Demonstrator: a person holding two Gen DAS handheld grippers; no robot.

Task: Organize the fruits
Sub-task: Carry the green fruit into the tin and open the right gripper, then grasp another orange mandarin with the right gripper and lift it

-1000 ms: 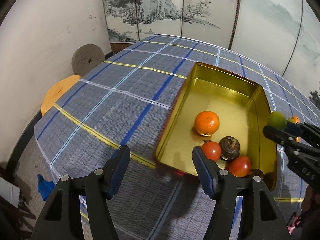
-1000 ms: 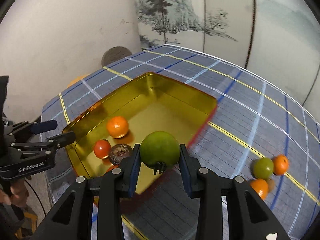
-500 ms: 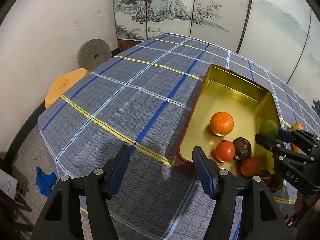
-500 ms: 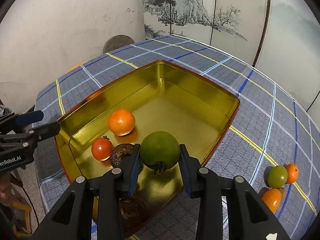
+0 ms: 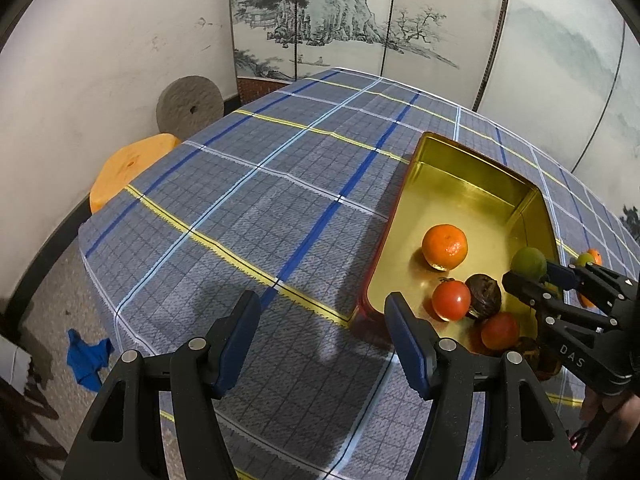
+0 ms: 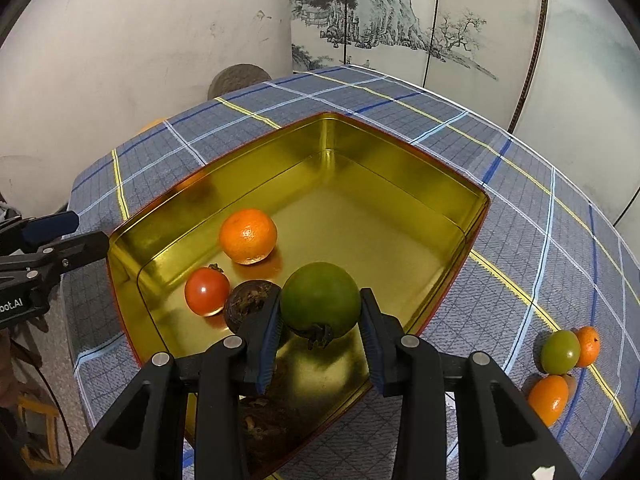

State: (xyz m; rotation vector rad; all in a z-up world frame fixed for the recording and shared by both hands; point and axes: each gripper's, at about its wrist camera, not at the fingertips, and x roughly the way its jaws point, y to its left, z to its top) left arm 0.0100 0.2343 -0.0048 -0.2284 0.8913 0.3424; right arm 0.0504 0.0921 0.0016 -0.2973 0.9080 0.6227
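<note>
My right gripper point(image 6: 320, 309) is shut on a green round fruit point(image 6: 320, 300), held low inside the gold tin point(image 6: 400, 148) just above its floor. In the tin lie an orange point(image 6: 248, 236), a red tomato-like fruit point(image 6: 207, 291) and a dark brown fruit point(image 6: 248, 304) that touches the left finger. The left wrist view shows the same green fruit point(image 5: 529, 263) in the right gripper point(image 5: 532, 276), plus a second red fruit point(image 5: 500, 330). My left gripper point(image 5: 322, 308) stands open over the checked cloth, left of the tin point(image 5: 472, 152), with nothing between its fingers.
On the cloth right of the tin lie a small green fruit point(image 6: 560, 351) and two small oranges point(image 6: 588, 346) point(image 6: 549, 399). Past the table's left edge are a stone disc point(image 5: 190, 106), an orange stool point(image 5: 128, 168) and a blue rag point(image 5: 88, 356) on the floor.
My right gripper has carried the green fruit from the tin's near edge down into the tin. In the left wrist view the tin now sits farther right.
</note>
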